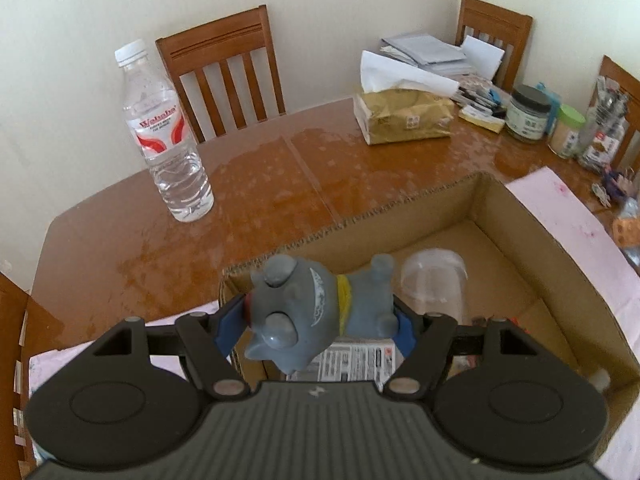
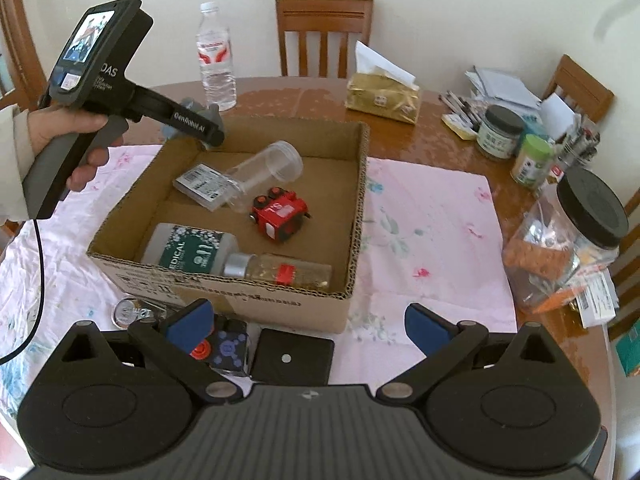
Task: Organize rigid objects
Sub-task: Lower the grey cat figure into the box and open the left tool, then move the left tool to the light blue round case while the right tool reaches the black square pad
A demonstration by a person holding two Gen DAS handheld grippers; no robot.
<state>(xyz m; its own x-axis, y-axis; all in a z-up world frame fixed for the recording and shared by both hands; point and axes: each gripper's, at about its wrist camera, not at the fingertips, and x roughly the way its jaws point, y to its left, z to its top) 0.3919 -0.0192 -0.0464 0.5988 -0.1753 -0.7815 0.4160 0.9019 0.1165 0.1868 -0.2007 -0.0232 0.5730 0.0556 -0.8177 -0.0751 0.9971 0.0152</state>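
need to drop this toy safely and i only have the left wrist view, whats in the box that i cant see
observer: a red toy car lies near the middle of the cardboard box.
operator: anything by the wall nearest the right gripper
observer: a white bottle and a small glass bottle lie on their sides along it.
operator: wheres the right gripper
observer: the right gripper is outside the box, jaws open and empty, with a black square case below them.
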